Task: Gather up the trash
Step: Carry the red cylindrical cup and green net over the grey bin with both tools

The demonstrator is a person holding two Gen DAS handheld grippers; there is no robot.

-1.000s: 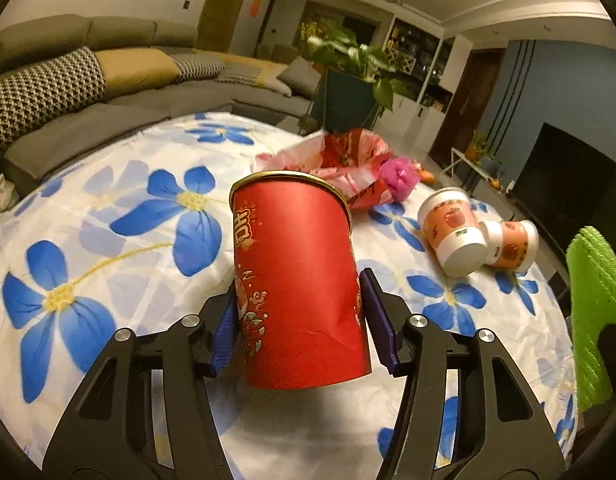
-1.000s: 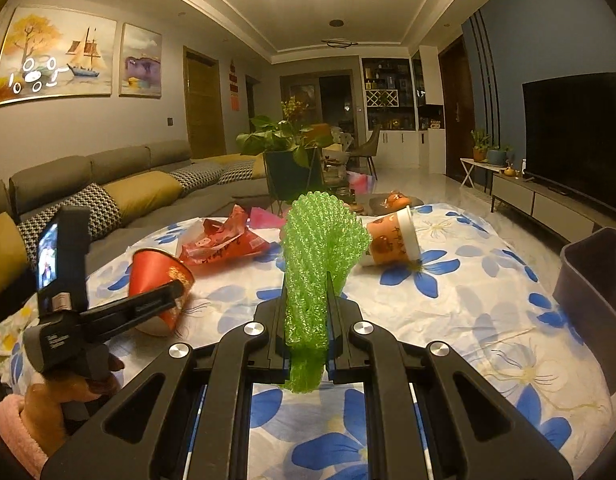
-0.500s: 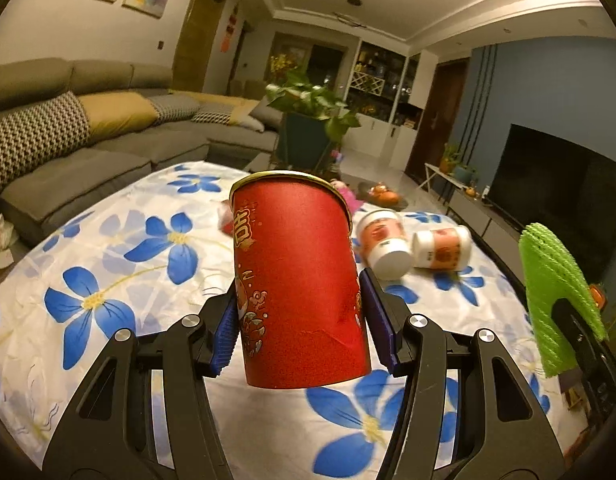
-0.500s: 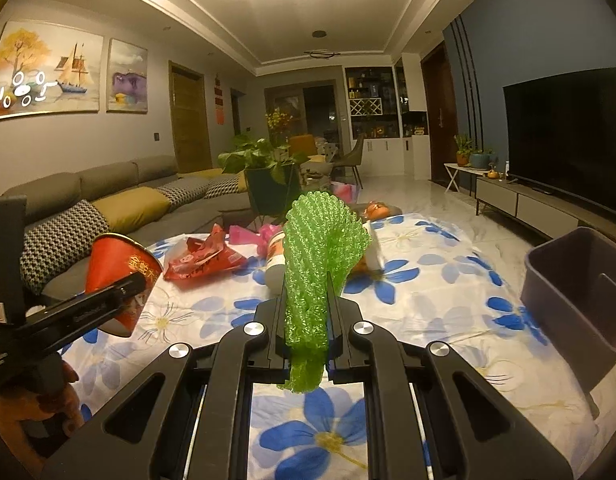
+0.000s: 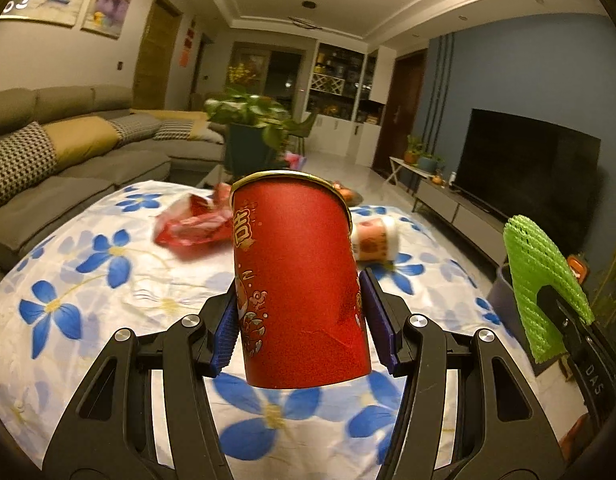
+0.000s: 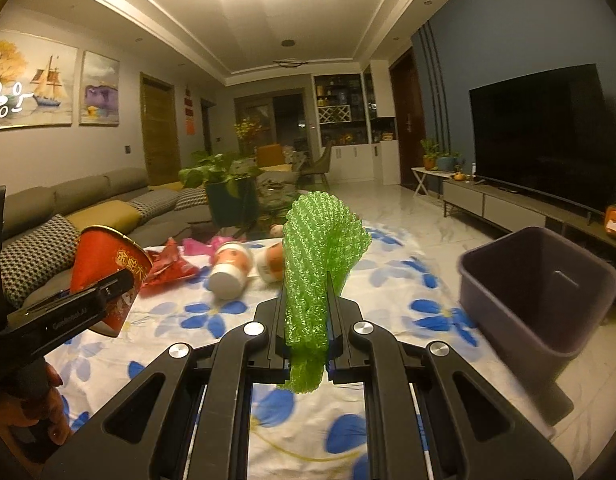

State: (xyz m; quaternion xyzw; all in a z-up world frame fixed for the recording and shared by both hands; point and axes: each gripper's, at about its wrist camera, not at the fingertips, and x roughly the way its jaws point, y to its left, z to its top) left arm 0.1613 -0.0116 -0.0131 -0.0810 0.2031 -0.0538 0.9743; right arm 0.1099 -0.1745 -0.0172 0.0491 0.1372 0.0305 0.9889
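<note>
My left gripper (image 5: 302,328) is shut on a red paper cup (image 5: 296,280) with gold print, held above the flowered table (image 5: 88,280). That red cup (image 6: 108,268) also shows at the left of the right wrist view. My right gripper (image 6: 306,320) is shut on a green foam net sleeve (image 6: 320,256), which appears as well at the right edge of the left wrist view (image 5: 544,280). A dark grey bin (image 6: 548,292) stands open beside the table's right side. On the table lie two white-and-orange cups (image 6: 232,268) and a red wrapper (image 6: 168,268).
A grey sofa (image 6: 88,216) with cushions runs along the left. A potted plant (image 6: 224,188) stands beyond the table. The TV (image 6: 540,136) and low cabinet line the right wall, with tiled floor between. A hand (image 6: 24,404) holds the left gripper.
Both grippers have risen and drawn back from the table, still holding the cup and the net. The grey bin has come closer and larger at the right.
</note>
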